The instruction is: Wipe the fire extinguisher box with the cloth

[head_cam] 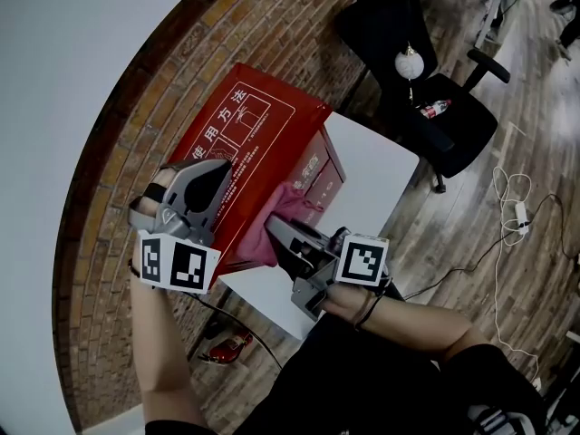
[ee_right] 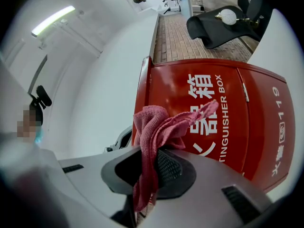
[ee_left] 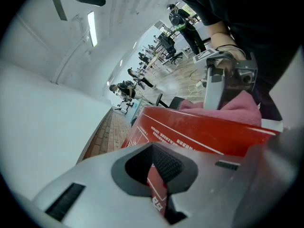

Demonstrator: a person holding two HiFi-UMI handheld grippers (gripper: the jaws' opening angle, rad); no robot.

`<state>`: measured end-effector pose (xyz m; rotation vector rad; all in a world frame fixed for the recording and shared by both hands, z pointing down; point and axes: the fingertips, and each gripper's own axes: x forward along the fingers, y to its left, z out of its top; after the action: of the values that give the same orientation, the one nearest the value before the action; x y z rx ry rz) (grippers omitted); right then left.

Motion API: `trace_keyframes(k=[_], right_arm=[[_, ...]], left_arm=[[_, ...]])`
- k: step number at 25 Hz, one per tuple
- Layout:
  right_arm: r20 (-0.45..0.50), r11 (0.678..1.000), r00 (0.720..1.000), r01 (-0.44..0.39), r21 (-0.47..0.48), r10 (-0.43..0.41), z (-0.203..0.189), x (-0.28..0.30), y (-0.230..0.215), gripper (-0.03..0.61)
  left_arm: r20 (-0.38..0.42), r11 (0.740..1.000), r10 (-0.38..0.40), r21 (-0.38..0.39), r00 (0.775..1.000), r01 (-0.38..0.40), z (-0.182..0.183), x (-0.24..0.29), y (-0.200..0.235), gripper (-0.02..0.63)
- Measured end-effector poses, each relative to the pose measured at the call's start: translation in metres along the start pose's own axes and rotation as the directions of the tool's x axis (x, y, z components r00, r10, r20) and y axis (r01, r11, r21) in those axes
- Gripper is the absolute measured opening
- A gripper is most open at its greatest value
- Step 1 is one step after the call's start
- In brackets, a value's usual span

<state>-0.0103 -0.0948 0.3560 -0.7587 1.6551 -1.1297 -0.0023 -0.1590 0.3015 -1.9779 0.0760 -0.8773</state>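
The red fire extinguisher box point(head_cam: 263, 143) stands on a white table point(head_cam: 381, 166), its top printed with white instructions. My left gripper point(head_cam: 216, 172) rests on the near left of that top and is shut on a thin red edge of the box point(ee_left: 199, 132), which shows between its jaws at the left gripper point(ee_left: 156, 167). My right gripper point(head_cam: 272, 227) is shut on the pink cloth point(head_cam: 290, 208), bunched against the box's front near its lower corner. In the right gripper view the cloth point(ee_right: 156, 127) hangs from the right gripper point(ee_right: 152, 167) before the lettered box front point(ee_right: 213, 108).
A white wall and a strip of brick floor point(head_cam: 118, 207) lie to the left of the box. A black office chair point(head_cam: 426, 89) with a white ball and a bottle on it stands beyond the table. Cables point(head_cam: 512, 207) trail over the wood floor. A red object point(head_cam: 227, 344) sits under the table's near side.
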Motion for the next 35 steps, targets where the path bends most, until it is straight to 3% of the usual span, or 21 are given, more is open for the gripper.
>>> trace_keyframes(k=[11, 35], right_arm=[[-0.022, 0.999, 1.000, 0.012, 0.030, -0.012, -0.034, 0.001, -0.001, 0.067], [-0.007, 1.000, 1.000, 0.012, -0.002, -0.012, -0.034, -0.003, -0.022, 0.069]], left_arm=[[0.000, 1.000, 0.003, 0.001, 1.000, -0.003, 0.000, 0.000, 0.000, 0.015], [0.001, 1.000, 0.003, 0.001, 1.000, -0.003, 0.001, 0.000, 0.000, 0.015]])
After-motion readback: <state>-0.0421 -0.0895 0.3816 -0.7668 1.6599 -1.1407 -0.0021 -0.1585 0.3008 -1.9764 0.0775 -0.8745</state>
